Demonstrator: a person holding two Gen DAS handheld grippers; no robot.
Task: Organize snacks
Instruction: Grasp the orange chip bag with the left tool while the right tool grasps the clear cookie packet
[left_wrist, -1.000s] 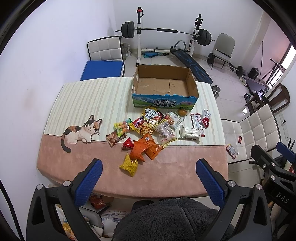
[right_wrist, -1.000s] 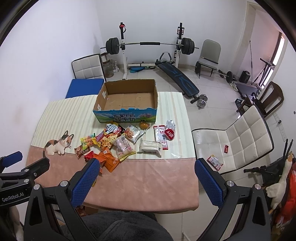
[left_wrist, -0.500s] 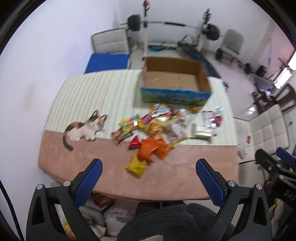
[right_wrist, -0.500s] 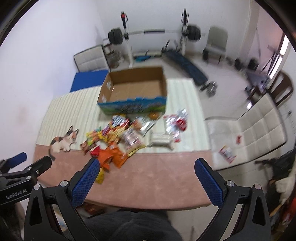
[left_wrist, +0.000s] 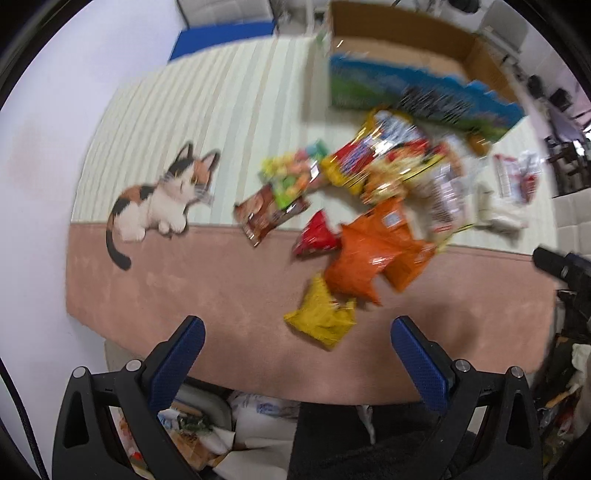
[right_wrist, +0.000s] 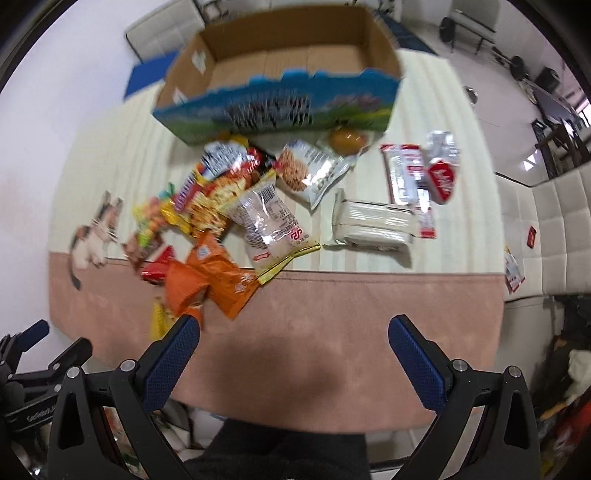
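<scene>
Loose snack packets lie in a heap on the table in front of an empty cardboard box (right_wrist: 280, 62) (left_wrist: 417, 74) with a blue-green printed front. The heap holds orange packets (left_wrist: 373, 251) (right_wrist: 210, 280), a yellow packet (left_wrist: 321, 317), a small red one (left_wrist: 314, 236), a brown one (left_wrist: 266, 214) and a clear white packet (right_wrist: 269, 221). A white wrapped pack (right_wrist: 373, 221) and red-white packets (right_wrist: 421, 177) lie to the right. My left gripper (left_wrist: 297, 332) hangs open above the table's near edge, close to the yellow packet. My right gripper (right_wrist: 293, 332) is open over the pink strip, holding nothing.
The table (left_wrist: 192, 280) wears a striped cream and pink cloth with a cat picture (left_wrist: 162, 195). A white padded chair (right_wrist: 557, 221) with small packets on it stands at the right. Both views are motion-blurred. Clutter lies under the near table edge.
Both grippers have dropped and moved forward toward the table, so the snacks and box loom much larger. The snacks have not moved, and both grippers stay open.
</scene>
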